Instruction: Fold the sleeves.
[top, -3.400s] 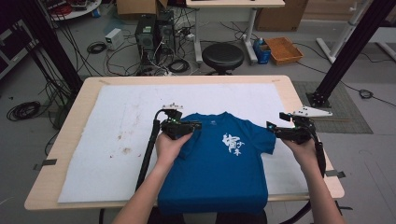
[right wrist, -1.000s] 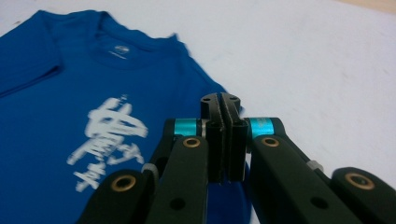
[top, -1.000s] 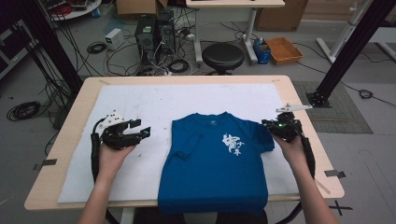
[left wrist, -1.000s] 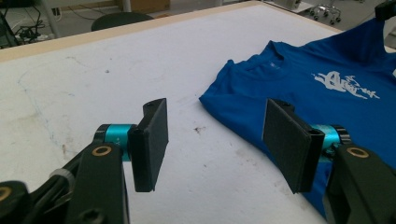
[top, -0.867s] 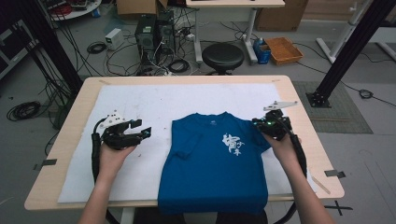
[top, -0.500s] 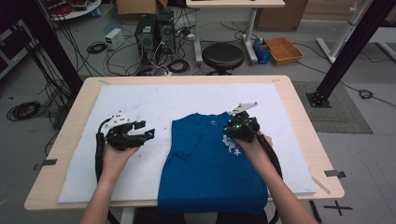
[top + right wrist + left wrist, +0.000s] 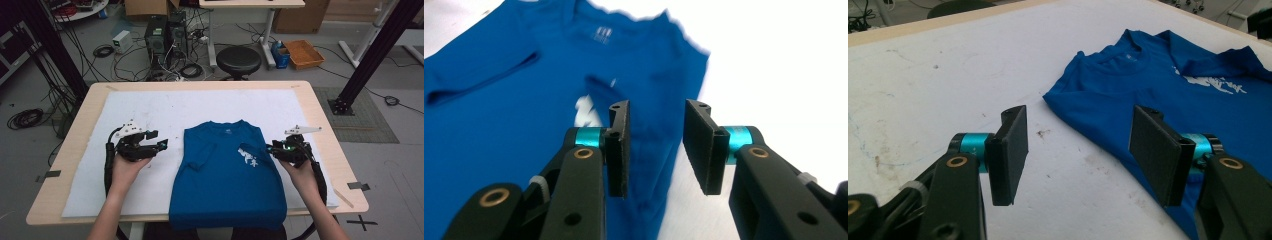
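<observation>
Now the blue cotton T-shirt (image 7: 227, 180) with a white chest print lies flat at the lower centre of the frame, on the white cloth-covered worktop (image 7: 165, 107), both sleeves folded inward. Left of it, the left hand-held gripper (image 7: 161, 145) hovers released. At its right edge, the right hand-held gripper (image 7: 270, 148) has just been opening, with nothing between its jaws.

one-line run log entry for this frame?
shirt: both sleeves folded in | left gripper: open, empty, beside shirt | right gripper: jaws just opening, empty, at shirt edge
</observation>
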{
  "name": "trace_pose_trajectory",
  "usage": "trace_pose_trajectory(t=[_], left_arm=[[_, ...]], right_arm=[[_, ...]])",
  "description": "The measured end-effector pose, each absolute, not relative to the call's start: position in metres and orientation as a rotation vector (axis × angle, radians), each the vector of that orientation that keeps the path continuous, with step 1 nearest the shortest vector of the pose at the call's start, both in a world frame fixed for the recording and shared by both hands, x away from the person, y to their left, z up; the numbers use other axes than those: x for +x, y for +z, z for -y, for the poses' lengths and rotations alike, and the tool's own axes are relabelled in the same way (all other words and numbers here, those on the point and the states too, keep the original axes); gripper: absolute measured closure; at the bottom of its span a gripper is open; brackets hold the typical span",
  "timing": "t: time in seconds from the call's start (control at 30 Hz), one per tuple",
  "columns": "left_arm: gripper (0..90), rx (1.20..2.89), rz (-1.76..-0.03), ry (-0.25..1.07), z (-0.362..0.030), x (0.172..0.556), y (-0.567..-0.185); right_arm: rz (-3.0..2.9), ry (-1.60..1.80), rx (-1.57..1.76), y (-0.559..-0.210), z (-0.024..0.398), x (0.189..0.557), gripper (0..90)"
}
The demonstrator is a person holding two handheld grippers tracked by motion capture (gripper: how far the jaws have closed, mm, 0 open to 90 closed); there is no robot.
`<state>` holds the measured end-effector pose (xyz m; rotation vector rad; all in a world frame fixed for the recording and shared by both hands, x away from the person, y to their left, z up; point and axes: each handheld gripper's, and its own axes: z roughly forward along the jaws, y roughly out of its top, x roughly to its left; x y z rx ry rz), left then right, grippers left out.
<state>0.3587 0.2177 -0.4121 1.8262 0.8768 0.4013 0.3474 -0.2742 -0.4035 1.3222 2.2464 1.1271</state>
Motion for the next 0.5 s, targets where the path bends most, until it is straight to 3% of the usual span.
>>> trace_pose_trajectory(t=[0.1,0.17,0.2,0.27,0.5], left_arm=[[40.9,1.834,-0.877,0.392,-0.215,0.359,-0.413],[40.9,1.839,-0.876,0.390,-0.213,0.359,-0.414],[40.9,1.843,-0.874,0.392,-0.213,0.359,-0.414],[40.9,1.843,-0.874,0.393,-0.214,0.359,-0.414],[40.8,1.831,-0.886,0.397,-0.216,0.359,-0.414]], right_arm=[[-2.278,1.110,1.344,-0.414,0.272,0.348,64.1],[-2.342,1.074,1.352,-0.425,0.266,0.355,75.3],[-2.342,1.074,1.352,-0.425,0.266,0.355,75.3],[-2.394,1.058,1.267,-0.427,0.262,0.352,88.7],[-2.536,1.025,0.955,-0.421,0.250,0.332,89.1]])
